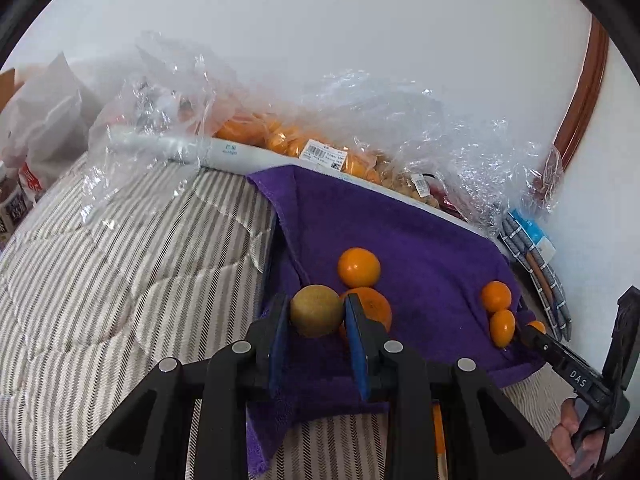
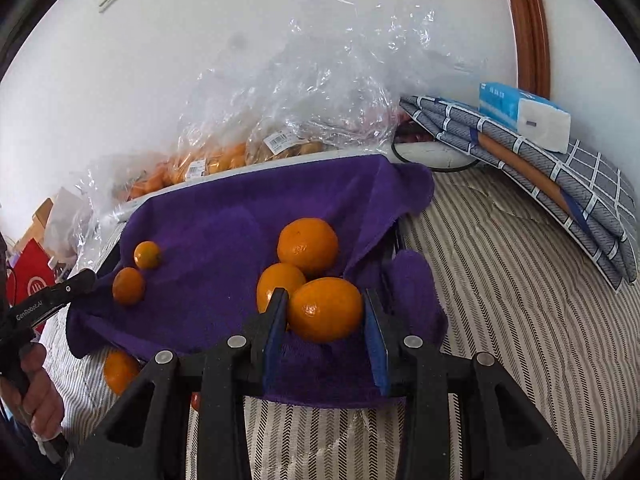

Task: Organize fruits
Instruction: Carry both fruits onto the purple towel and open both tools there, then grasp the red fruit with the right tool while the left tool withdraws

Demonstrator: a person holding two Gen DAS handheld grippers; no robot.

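Bed: a striped quilted bedspread (image 1: 120, 272) covered pretty much the whole surface everything sat on.
Purple towel: big purple towel (image 2: 208, 232) was draped over what looked like a dark crate, sagging in the middle so the fruit sat in the dip.
Plastic bags: clear crinkly bags (image 2: 304, 92) were piled against the wall behind the towel, with small orange fruit and price stickers showing through.
Folded blanket: grey checked blanket (image 2: 560, 184) lay off to the right of the towel, with a blue tissue pack (image 2: 520, 112) on top.
Right gripper: right gripper (image 2: 326, 312) had its blue pads clamped on a big orange (image 2: 325, 309), hanging low over the towel's near edge.
Loose oranges: two more oranges (image 2: 308, 246) sat on the towel just behind the held one, touching each other.
Left gripper: left gripper (image 1: 317, 314) was squeezed narrow on a brownish-green round fruit (image 1: 316, 310), maybe a kiwi or small pear, honestly couldn't tell.
Small mandarins: two little mandarins (image 2: 129, 286) sat together on the towel's left side in the right wrist view, well apart from the bigger oranges.
Stray one: another orange (image 2: 119, 372) lay on the bedspread, half under the towel's edge.
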